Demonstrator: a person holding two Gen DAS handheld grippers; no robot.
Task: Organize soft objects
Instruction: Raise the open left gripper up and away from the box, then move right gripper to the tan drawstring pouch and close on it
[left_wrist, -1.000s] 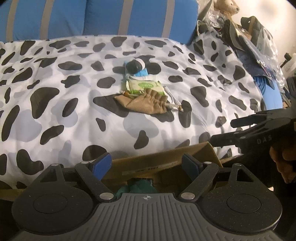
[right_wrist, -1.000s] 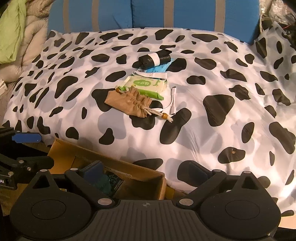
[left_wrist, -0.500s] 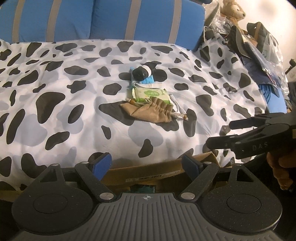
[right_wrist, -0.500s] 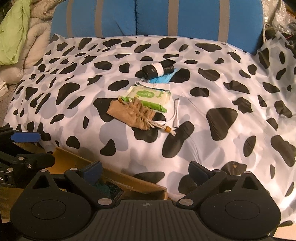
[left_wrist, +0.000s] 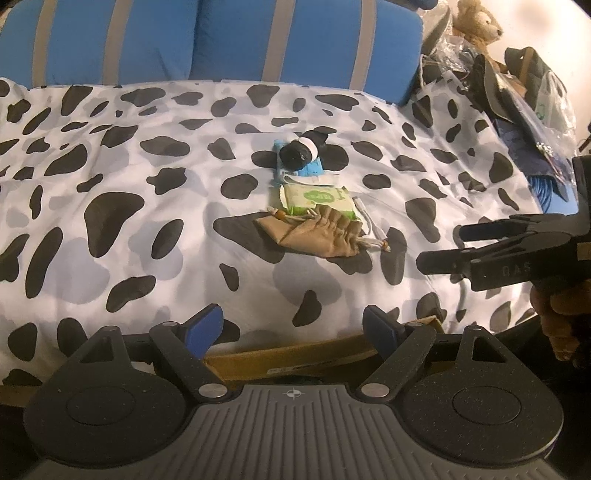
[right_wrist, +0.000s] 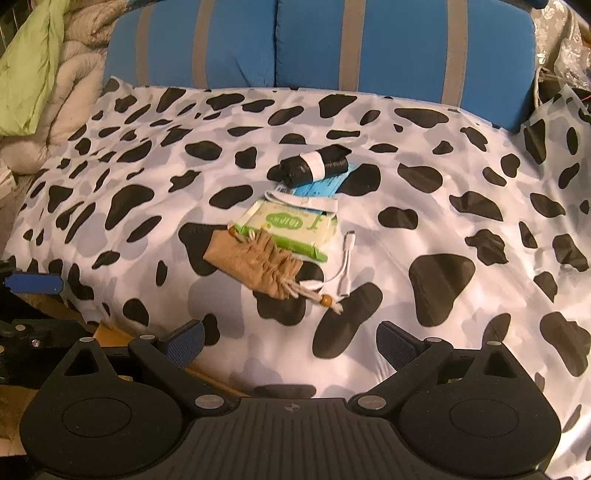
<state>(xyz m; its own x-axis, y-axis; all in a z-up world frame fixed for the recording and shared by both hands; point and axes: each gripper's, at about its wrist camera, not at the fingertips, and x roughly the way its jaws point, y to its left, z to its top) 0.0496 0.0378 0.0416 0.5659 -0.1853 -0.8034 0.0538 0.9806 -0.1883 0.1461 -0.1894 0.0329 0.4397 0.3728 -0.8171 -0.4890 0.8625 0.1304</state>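
Note:
A small pile lies mid-bed on the cow-print cover (left_wrist: 110, 177): a tan drawstring pouch (left_wrist: 314, 234) (right_wrist: 255, 267), a green-and-white wipes pack (left_wrist: 314, 199) (right_wrist: 291, 229), a black roll with a white band (left_wrist: 299, 151) (right_wrist: 314, 168) on a blue packet (right_wrist: 325, 184), and a white cable adapter (right_wrist: 345, 262). My left gripper (left_wrist: 295, 326) is open and empty, short of the pile. My right gripper (right_wrist: 291, 341) is open and empty, just short of the pouch; it also shows at the right of the left wrist view (left_wrist: 443, 247).
A cardboard box (left_wrist: 314, 360) sits at the bed's near edge below both grippers. Blue striped cushions (right_wrist: 314, 48) back the bed. Bags, clutter and a teddy bear (left_wrist: 476, 22) lie at the right; a green and beige duvet (right_wrist: 33, 74) at the left.
Both grippers have risen and moved forward over the bed toward the pile. The box has dropped lower in both views. Both jaws stay open.

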